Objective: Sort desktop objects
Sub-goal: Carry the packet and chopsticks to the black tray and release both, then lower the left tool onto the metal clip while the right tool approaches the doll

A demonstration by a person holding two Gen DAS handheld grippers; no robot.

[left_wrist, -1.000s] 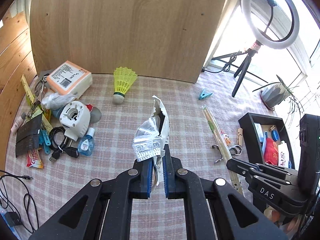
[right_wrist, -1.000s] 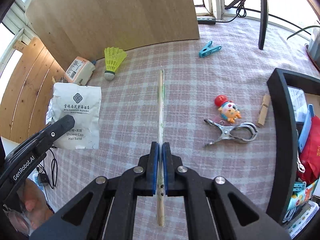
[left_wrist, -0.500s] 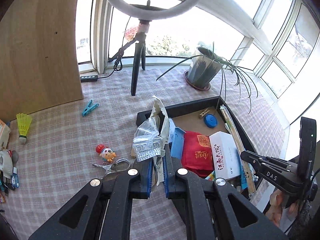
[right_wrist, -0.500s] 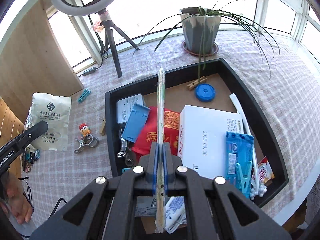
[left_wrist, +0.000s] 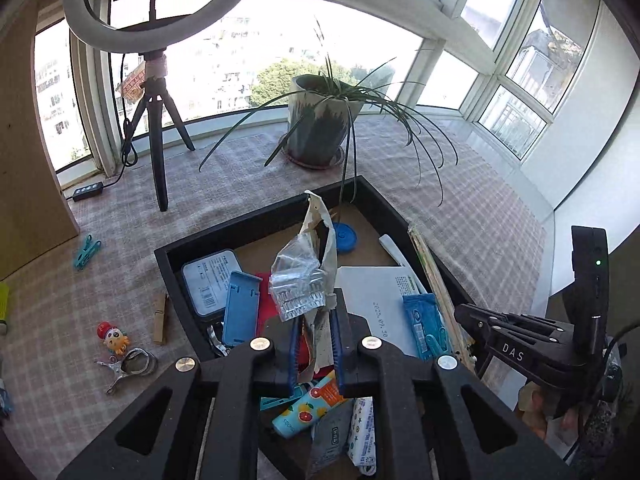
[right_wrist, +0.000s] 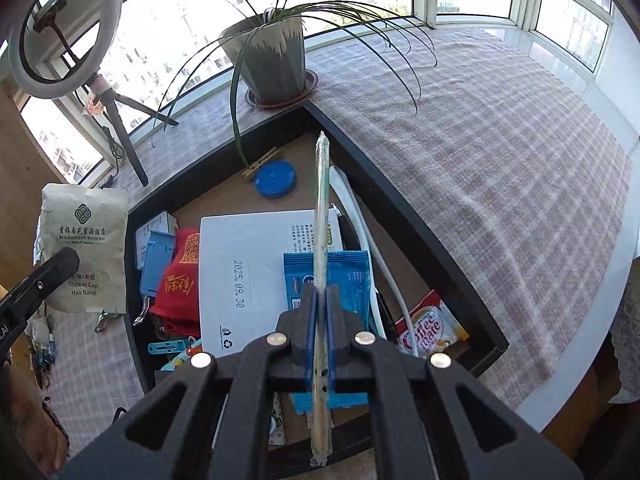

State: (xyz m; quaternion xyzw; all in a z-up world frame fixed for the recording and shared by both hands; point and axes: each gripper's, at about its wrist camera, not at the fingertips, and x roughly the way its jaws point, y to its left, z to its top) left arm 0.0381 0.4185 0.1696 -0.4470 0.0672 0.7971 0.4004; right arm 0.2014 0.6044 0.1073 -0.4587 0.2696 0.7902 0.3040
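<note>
Claws of two hand-held tools hang over a black tray point(right_wrist: 404, 216) that sits on a tabletop covered in a pink checked cloth point(right_wrist: 500, 152).

The left claw point(left_wrist: 314, 348) has just been opening its jaws. A torn white shower-cap packet point(left_wrist: 308, 276), with crinkled clear plastic spilling from it, stands upright between the blue pads point(left_wrist: 294, 344); a narrow gap shows on each side, so the pads no longer seem to press it. The packet is above the near middle of the tray. In the right wrist view the same packet point(right_wrist: 86, 248) shows its printed face at the left, beside the tray.

The right claw point(right_wrist: 321, 320) is clamped on a long, thin pair of wrapped chopsticks point(right_wrist: 322, 220). They run straight forward between the pads, over the right part of the tray, the far tip close to the tray's far right wall.

Inside the tray lie a white box point(right_wrist: 256, 276), a red pouch point(right_wrist: 178, 284), a blue phone stand point(right_wrist: 156, 258), a blue round lid point(right_wrist: 275, 179), a wooden clothespin point(right_wrist: 262, 162), a blue snack packet point(right_wrist: 344, 276) and a coffee creamer sachet point(right_wrist: 430, 328).

Beyond the tray stand a potted plant point(right_wrist: 272, 64) and a ring light point(left_wrist: 158, 4) on a tripod. On the cloth left of the tray lie a small toy figure point(left_wrist: 112, 336), a metal clip point(left_wrist: 128, 366), a second wooden peg point(left_wrist: 161, 318) and a teal peg point(left_wrist: 87, 251).
</note>
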